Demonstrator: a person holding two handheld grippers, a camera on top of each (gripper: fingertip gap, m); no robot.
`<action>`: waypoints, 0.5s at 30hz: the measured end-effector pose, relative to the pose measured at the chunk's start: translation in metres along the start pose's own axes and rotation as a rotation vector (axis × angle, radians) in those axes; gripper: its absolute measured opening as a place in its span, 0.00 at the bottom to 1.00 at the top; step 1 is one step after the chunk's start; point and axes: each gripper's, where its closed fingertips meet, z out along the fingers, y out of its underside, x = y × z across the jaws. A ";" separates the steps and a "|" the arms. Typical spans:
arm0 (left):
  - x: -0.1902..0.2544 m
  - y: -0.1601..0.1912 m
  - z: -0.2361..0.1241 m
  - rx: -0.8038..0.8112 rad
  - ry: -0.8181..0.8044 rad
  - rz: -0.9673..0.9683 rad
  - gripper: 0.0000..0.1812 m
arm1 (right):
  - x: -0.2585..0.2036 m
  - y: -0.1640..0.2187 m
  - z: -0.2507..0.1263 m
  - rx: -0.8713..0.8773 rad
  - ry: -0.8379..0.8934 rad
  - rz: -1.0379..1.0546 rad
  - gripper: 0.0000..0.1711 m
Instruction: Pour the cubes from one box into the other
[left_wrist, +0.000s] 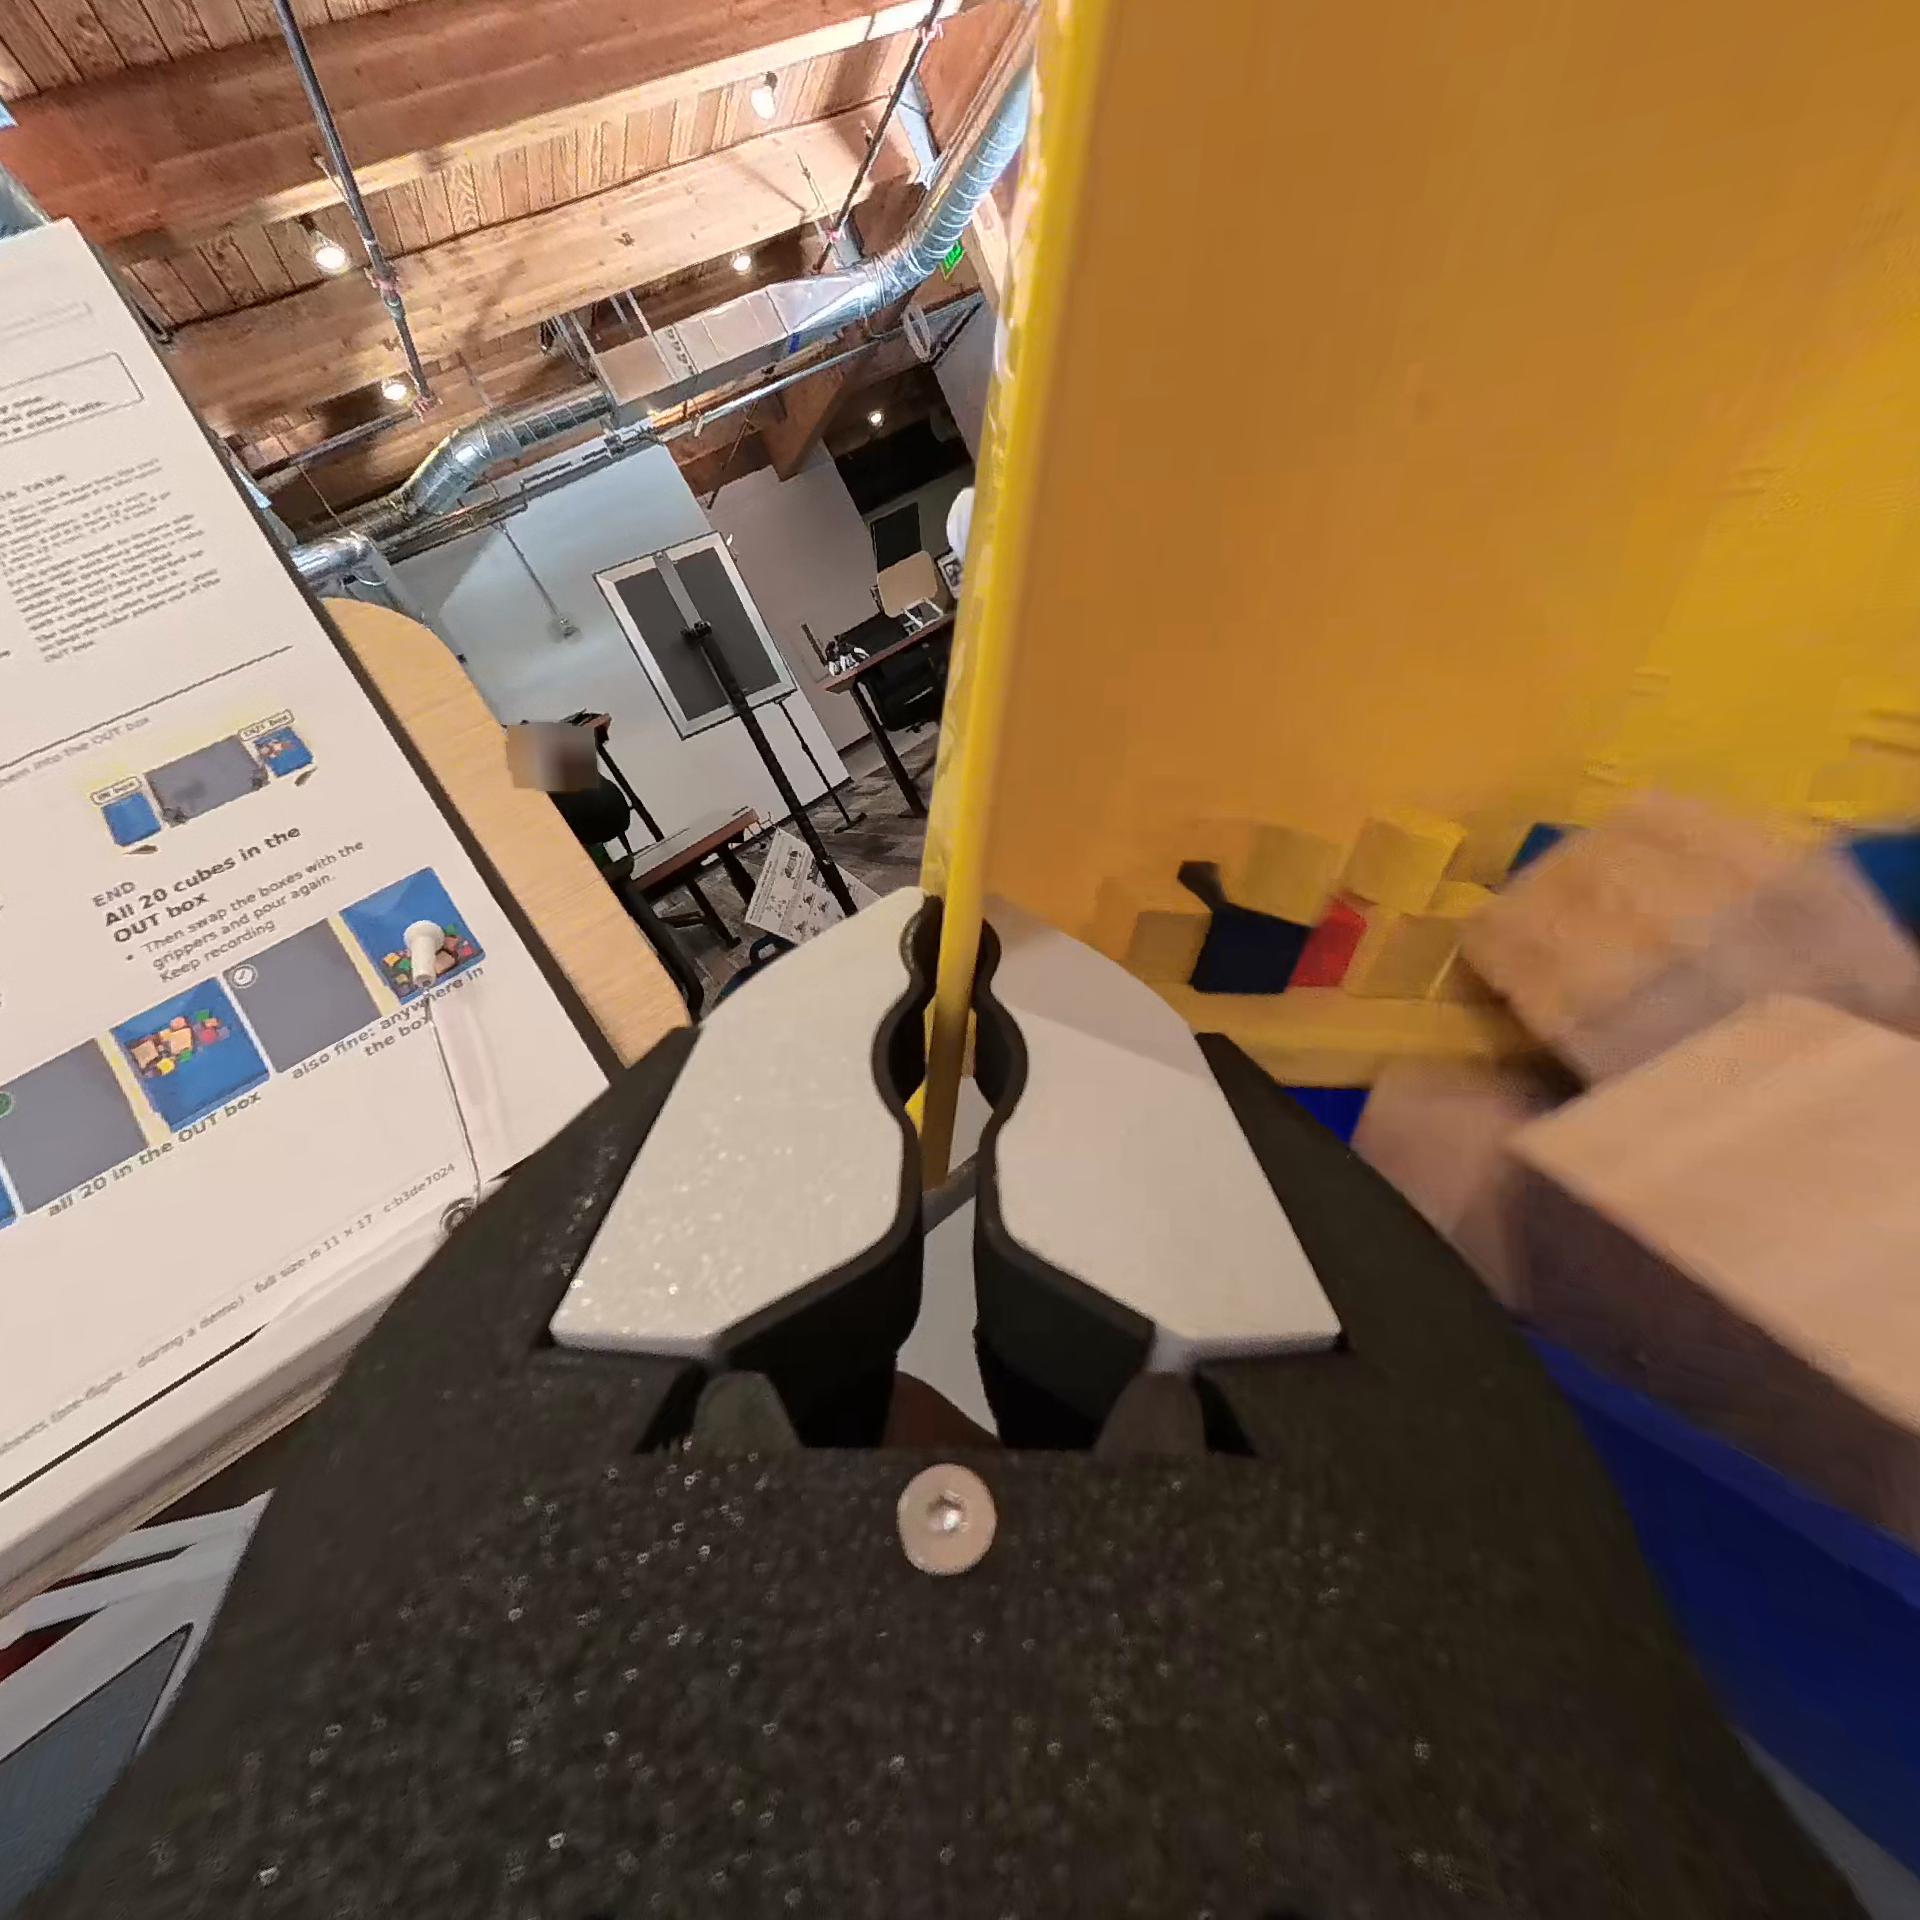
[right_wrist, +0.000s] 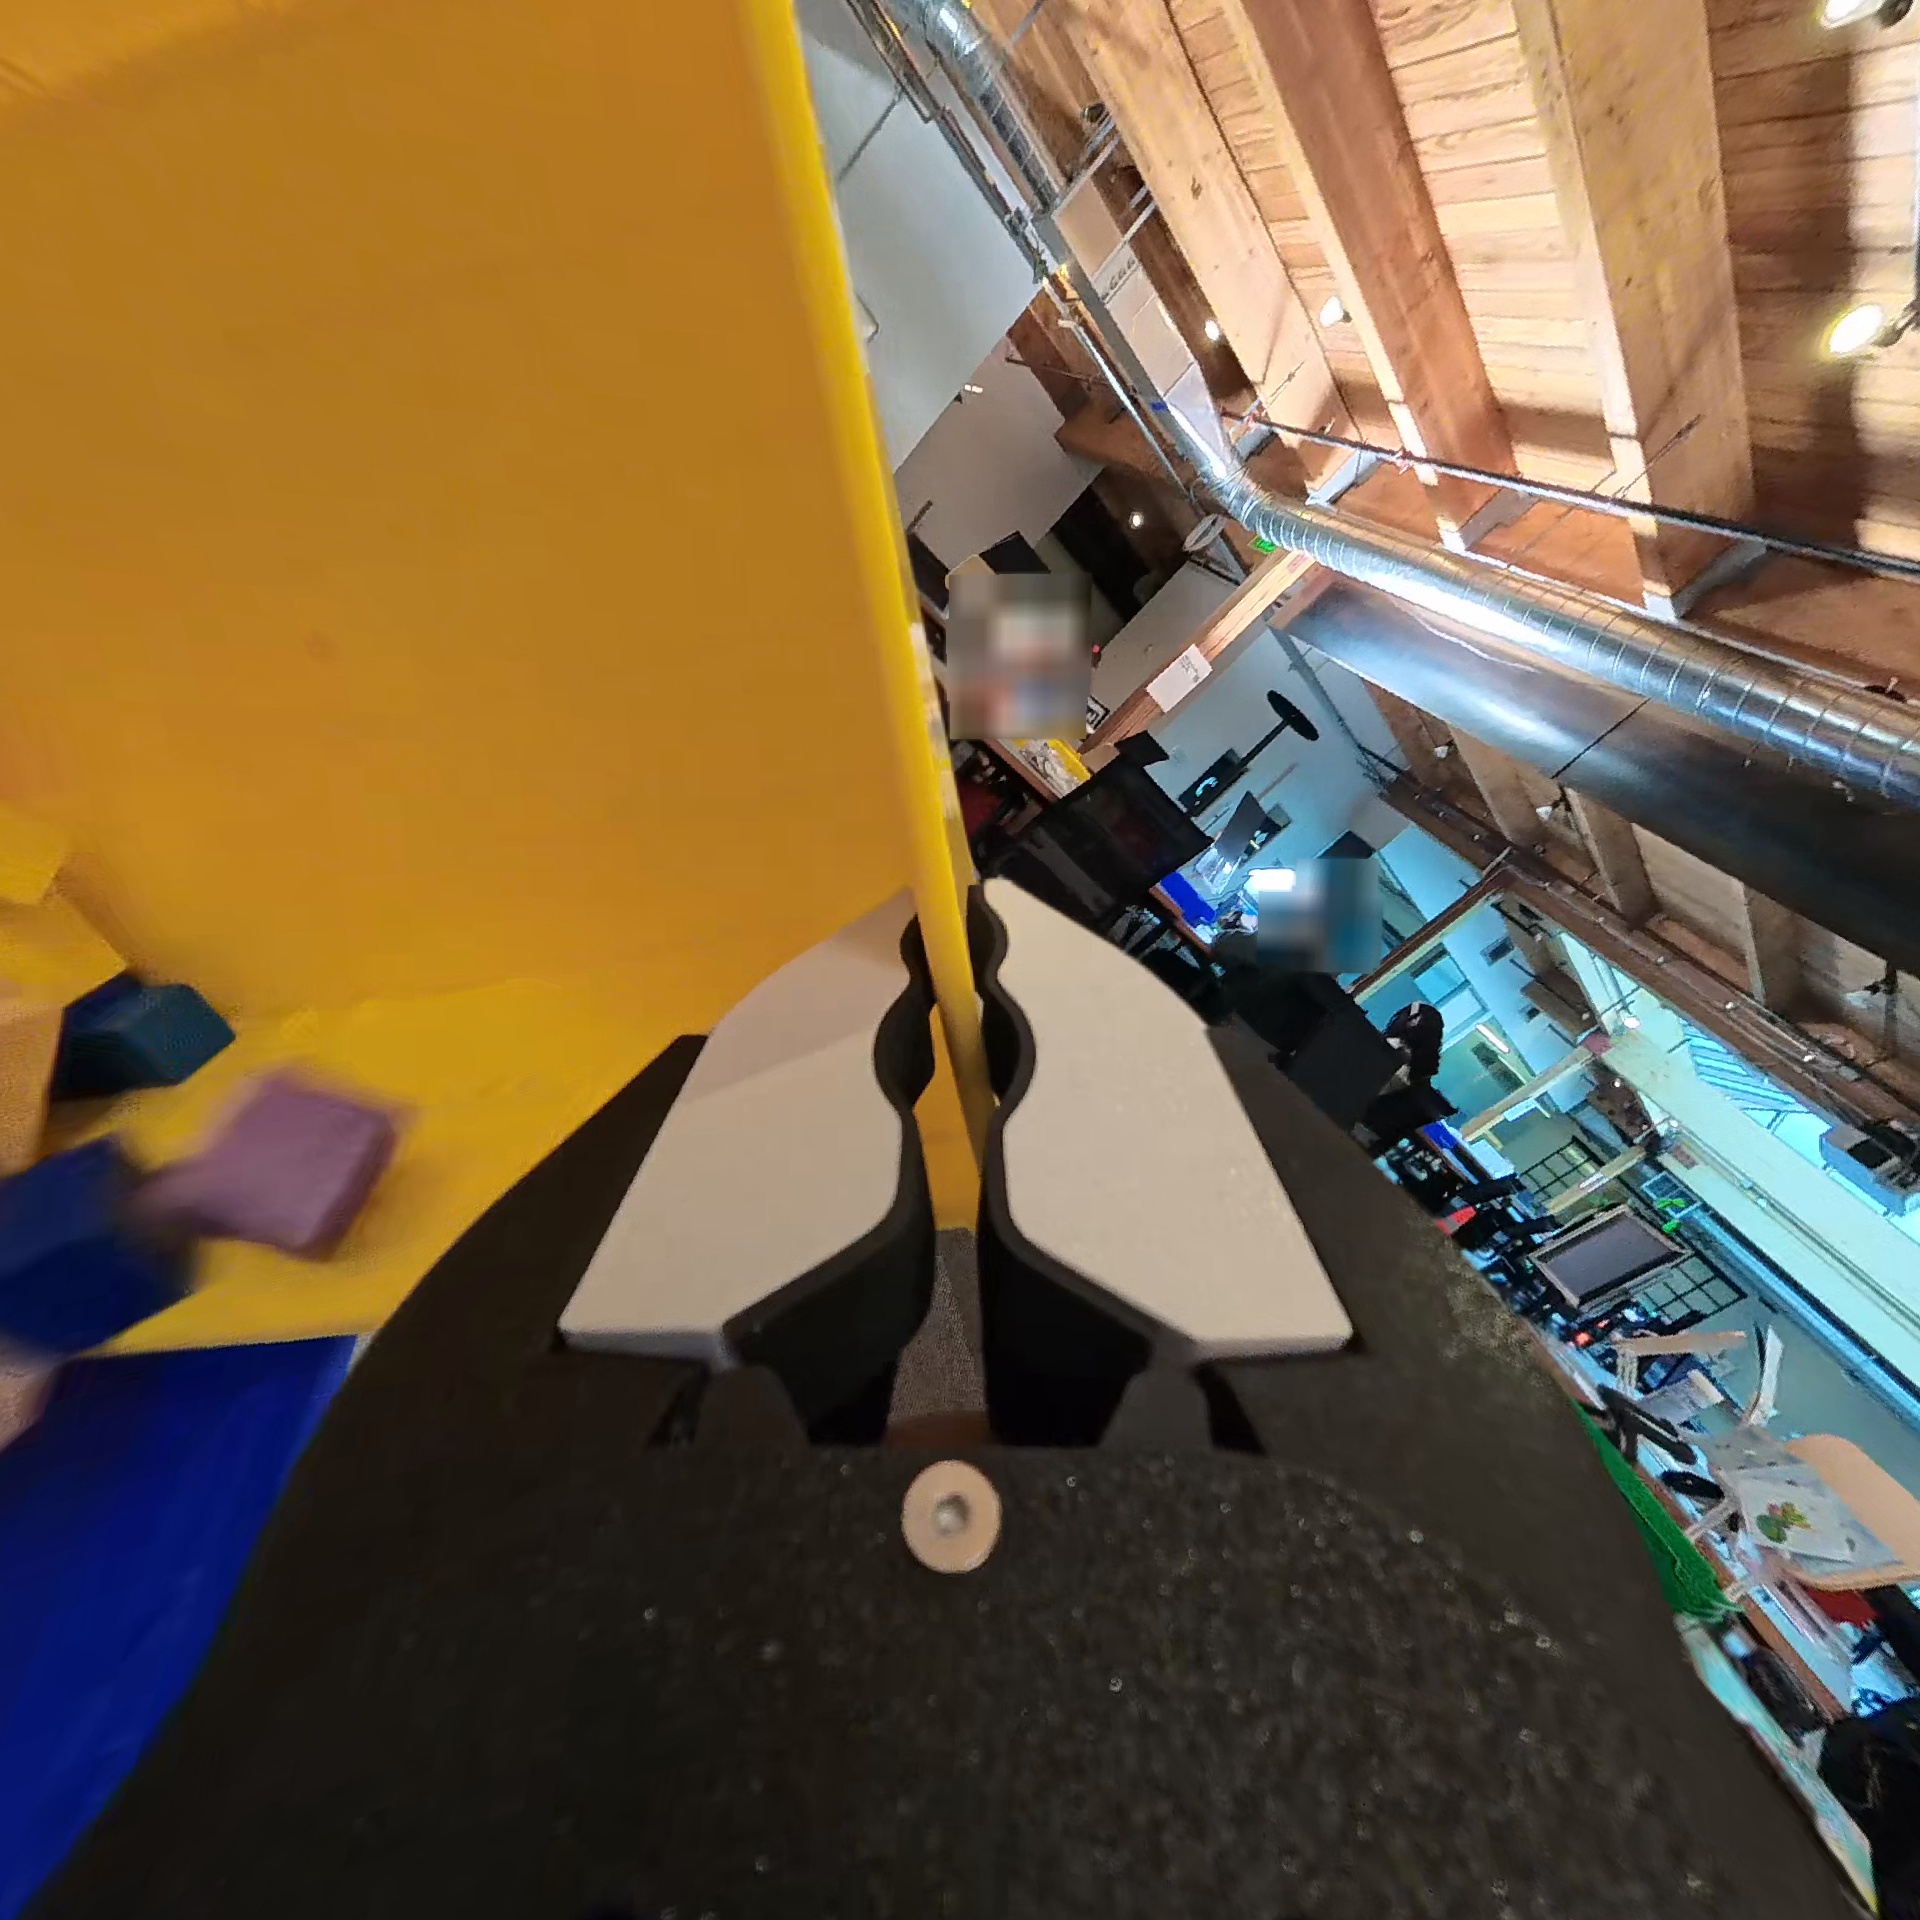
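- The smooth yellow plastic box (left_wrist: 1455, 468) that I'm holding is tipped up steeply, its flat inner face filling the right of my left wrist view and the left of my right wrist view (right_wrist: 416, 468).
- Small wooden cubes (left_wrist: 1351, 925) in yellow, red, dark blue and plain wood are bunched along the yellow box's lower inner edge; nearer ones are blurred, among them a big pale wooden block (left_wrist: 1714, 1174) and a purple cube (right_wrist: 281, 1164).
- Below the yellow box lies a blue box (left_wrist: 1766, 1558), seen as a deep blue surface at the near edge of both views (right_wrist: 125, 1558).
- My left gripper (left_wrist: 948, 1039) is clamped on the yellow box's thin left wall.
- My right gripper (right_wrist: 956, 1039) is clamped on its thin right wall.
- To the far left stands a white printed instruction sheet (left_wrist: 208, 831) with small pictures.
- Overhead, wooden ceiling beams (right_wrist: 1455, 260) and silver ducts (right_wrist: 1558, 623).
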 end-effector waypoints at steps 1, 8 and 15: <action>0.000 -0.001 0.000 -0.001 0.001 0.000 0.02 | 0.001 0.001 0.000 -0.005 -0.001 0.003 0.02; -0.002 -0.007 0.004 0.013 -0.016 -0.002 0.02 | 0.009 -0.010 0.000 0.030 0.026 -0.032 0.02; -0.007 -0.042 0.010 0.092 -0.070 -0.001 0.02 | 0.042 -0.032 -0.012 0.126 0.140 -0.055 0.02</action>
